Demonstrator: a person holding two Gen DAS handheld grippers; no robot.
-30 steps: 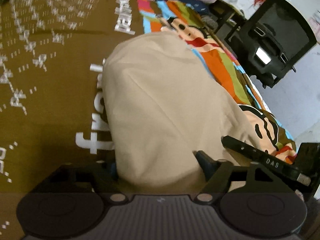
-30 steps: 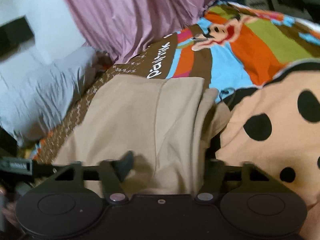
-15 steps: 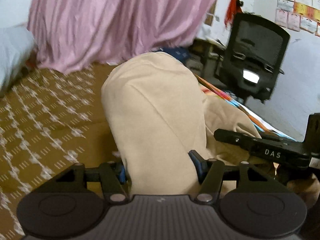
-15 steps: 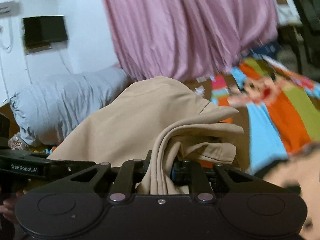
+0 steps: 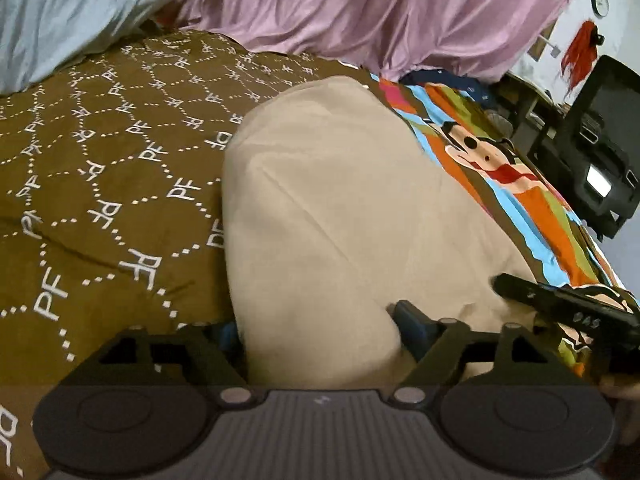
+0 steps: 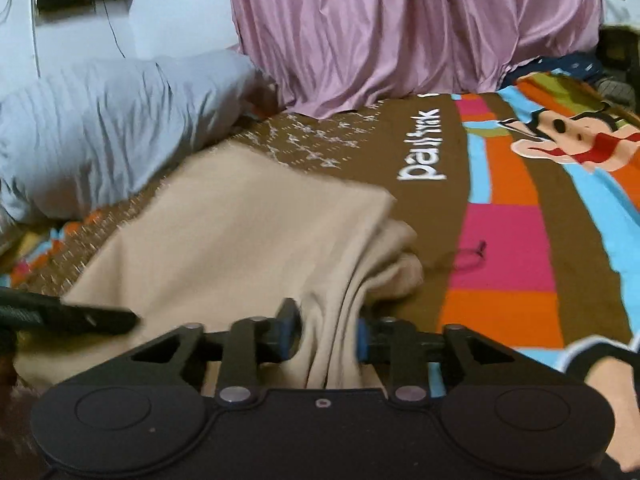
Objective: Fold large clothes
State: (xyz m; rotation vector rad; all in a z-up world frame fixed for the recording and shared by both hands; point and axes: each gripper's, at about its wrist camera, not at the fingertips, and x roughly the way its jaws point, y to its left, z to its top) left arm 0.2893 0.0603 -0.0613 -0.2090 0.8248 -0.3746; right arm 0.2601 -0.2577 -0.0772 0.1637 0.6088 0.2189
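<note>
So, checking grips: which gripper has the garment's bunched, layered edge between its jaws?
The right gripper: stacked folds of the beige garment run between its jaws. The left gripper spans one smooth, rounded fold. Both have just been opening.

Matt beige cloth garment (image 5: 340, 216) (smooth weave) lies on the printed bedspread (image 5: 104, 184); behind it, a glossy pink curtain (image 6: 400, 32).
</note>
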